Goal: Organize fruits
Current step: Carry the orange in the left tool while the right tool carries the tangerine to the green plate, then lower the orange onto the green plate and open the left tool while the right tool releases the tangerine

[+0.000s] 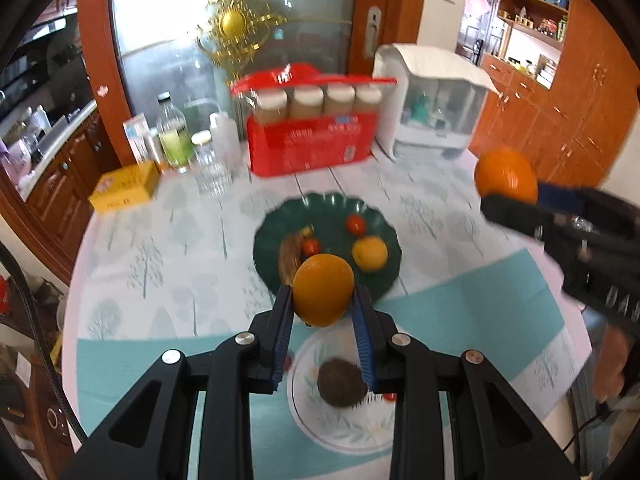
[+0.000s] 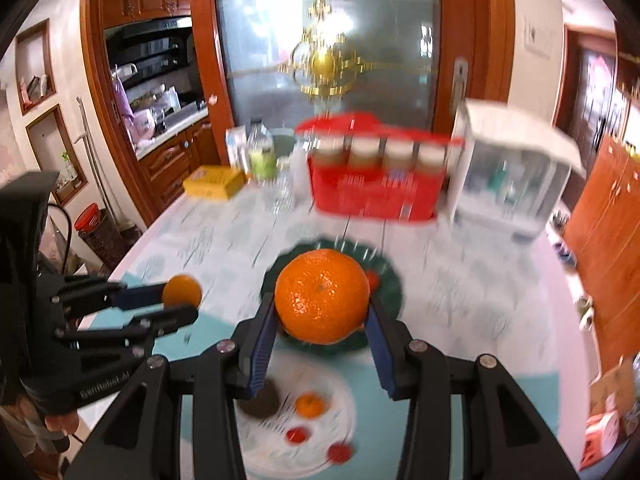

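- The left gripper [image 1: 323, 294] pinches a small orange [image 1: 323, 290] between its blue pads, held in the air above the near edge of the green plate [image 1: 382, 280].
- The right gripper [image 2: 322, 312] pinches a bigger orange [image 2: 322, 296], also lifted clear of the counter [image 2: 460, 280].
- On the green plate lie a yellow fruit [image 1: 370, 254], two small red tomatoes [image 1: 355, 225] and a browned banana [image 1: 289, 258].
- Nearer, a white flowered plate [image 2: 256, 448] carries a brown fuzzy fruit [image 2: 261, 400], a small orange fruit [image 2: 309, 405] and two red tomatoes [image 2: 297, 435].
- A red box with jars [image 1: 312, 144] and a white container [image 1: 434, 100] stand at the far side of the counter.
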A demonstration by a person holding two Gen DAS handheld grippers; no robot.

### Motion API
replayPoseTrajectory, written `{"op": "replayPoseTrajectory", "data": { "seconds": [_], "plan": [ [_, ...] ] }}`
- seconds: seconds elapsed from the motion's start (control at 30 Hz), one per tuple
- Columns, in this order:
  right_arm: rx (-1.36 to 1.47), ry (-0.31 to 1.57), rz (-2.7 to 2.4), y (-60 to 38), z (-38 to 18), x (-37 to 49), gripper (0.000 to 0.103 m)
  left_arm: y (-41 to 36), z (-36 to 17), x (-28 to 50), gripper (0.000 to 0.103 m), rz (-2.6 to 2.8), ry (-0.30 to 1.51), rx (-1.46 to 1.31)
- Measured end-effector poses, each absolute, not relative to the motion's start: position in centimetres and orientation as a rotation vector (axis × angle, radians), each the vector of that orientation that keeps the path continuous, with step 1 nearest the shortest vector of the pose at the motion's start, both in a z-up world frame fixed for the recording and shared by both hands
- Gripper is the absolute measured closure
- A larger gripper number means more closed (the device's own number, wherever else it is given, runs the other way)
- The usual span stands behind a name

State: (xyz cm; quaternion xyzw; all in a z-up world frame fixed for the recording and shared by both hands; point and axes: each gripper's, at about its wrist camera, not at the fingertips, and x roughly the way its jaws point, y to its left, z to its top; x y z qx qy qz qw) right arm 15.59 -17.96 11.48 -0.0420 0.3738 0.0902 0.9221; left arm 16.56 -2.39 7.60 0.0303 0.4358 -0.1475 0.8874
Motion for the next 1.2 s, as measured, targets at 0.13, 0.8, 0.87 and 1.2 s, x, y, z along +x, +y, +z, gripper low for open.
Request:
{"op": "replayPoseTrajectory", "data": {
  "seconds": [0.13, 0.8, 0.87, 1.2],
  "plan": [
    [-0.106, 0.73, 0.185, -18.7, 14.0, 19.1, 0.06, -3.3, 9.3, 18.7, 0.075, -0.278, 0.88, 0.064],
    [-0.084, 0.964, 0.311, -20.3, 1.3, 33.1, 0.059, -7.7, -3.0, 29.6, 0.075, -0.083, 1.117, -0.03],
    [-0.081, 0.994, 0.326, -20.4, -0.6, 33.6, 0.059, -8.0, -4.2, 30.0, 0.075, -0.076, 1.135, -0.035],
    [-0.088, 1.1, 0.397, -19.8, -7.2, 35.2, 0.059, -8.5, -9.1, 31.6, 0.075, -0.026, 1.212, -0.051]
  ]
}}
